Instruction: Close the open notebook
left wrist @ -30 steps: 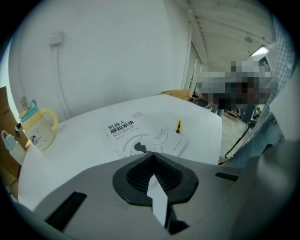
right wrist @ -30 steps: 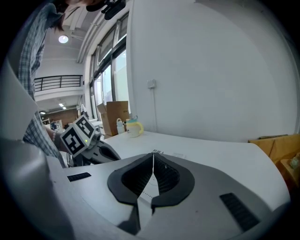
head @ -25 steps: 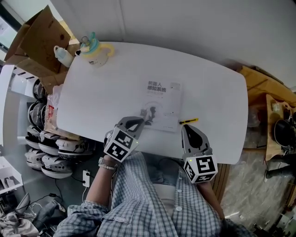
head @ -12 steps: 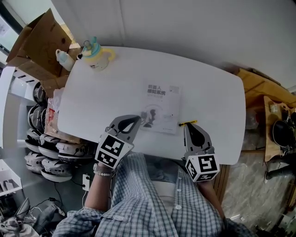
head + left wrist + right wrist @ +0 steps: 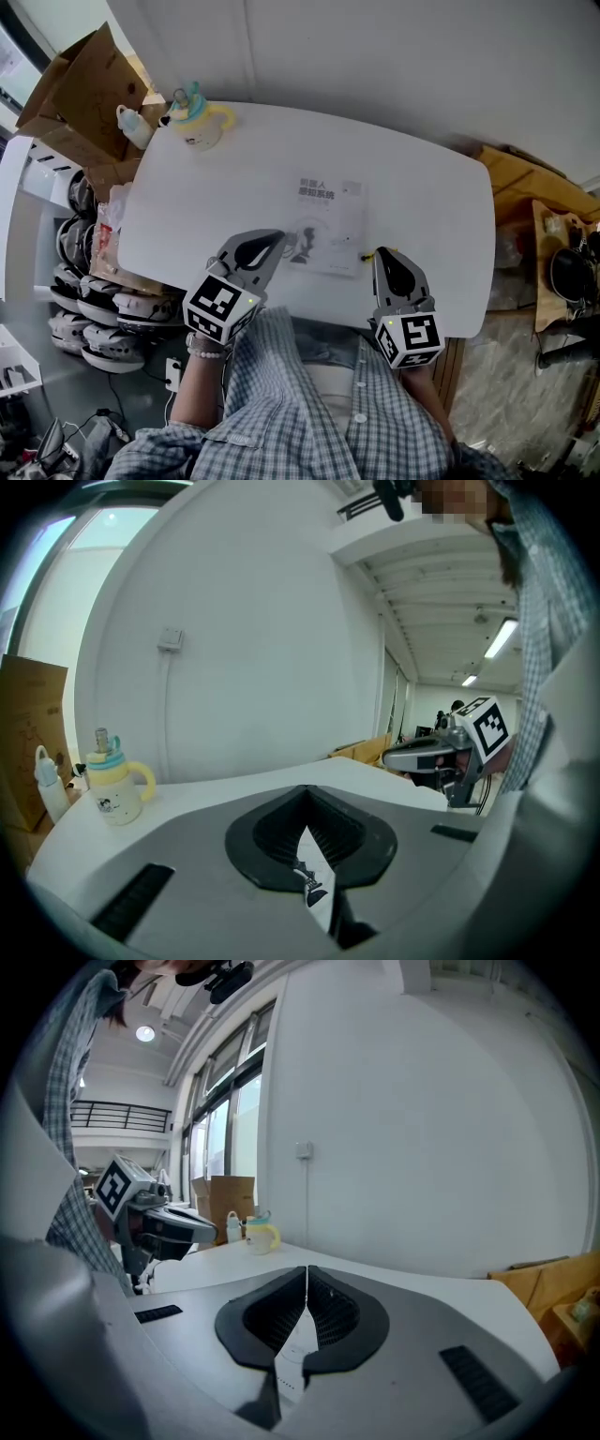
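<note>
The white counter (image 5: 431,206) has rounded corners and a mostly bare top. A notebook (image 5: 323,220) lies flat on it just toward 6 o'clock from the middle, shut, with its printed cover up and its lower edge near the counter's front edge. A yellow cup (image 5: 195,122) with a teal lid stands upright in the 10 o'clock corner, well apart from the notebook, its handle toward 3 o'clock. A yellow pen (image 5: 367,254), only partly visible, lies just beside the notebook's corner at 4 o'clock.
</note>
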A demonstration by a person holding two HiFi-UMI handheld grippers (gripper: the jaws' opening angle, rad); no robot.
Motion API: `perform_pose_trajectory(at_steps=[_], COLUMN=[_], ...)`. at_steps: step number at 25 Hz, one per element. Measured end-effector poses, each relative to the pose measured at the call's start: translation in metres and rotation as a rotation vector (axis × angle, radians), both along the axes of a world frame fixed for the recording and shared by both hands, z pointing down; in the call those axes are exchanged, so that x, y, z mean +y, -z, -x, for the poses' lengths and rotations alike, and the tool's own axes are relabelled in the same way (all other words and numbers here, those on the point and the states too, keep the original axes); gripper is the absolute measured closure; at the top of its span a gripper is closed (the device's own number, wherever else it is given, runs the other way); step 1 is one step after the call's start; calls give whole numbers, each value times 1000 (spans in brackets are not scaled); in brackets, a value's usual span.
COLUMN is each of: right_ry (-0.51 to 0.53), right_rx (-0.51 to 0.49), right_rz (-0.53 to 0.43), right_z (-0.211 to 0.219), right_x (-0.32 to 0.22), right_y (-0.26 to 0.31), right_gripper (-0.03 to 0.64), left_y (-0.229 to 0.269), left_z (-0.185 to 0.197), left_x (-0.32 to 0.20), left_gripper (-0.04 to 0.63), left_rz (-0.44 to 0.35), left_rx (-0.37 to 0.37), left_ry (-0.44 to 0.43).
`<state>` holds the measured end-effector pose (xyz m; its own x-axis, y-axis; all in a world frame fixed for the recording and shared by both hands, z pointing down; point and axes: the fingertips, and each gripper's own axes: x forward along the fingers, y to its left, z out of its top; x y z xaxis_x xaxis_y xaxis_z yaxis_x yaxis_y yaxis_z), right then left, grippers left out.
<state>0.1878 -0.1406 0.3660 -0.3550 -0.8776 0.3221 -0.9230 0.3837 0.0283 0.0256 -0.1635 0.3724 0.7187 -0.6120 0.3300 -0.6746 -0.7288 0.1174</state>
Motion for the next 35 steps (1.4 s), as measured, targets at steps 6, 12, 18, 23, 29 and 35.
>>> perform_pose_trajectory(at_steps=[6,12,18,23,29,35], right_ry=[15,3,-1,4,7,10], right_rx=[31,30,30,30,31,37], right_rz=[-20,-28,-32,-33,-28,-24], right_z=[-1,-6,-8,-5,-3,-4], right_x=[1,-1,-3,-2,2,5], right_y=[6,8,7,8,7,6], right_gripper=[594,595,594,595,595,595], left_y=[2,6,8,8,9,10], left_z=[-5,-9,-8,-5,-3,-4], left_x=[0,1,2,4,5,5], left_gripper=[589,589,589,589,589,589], left_rz=[-2,-9,-11,-7,-6,-5], left_rx=[27,34,40,47,55,70], left_ry=[-6,-13,-18,-13,-5,-3])
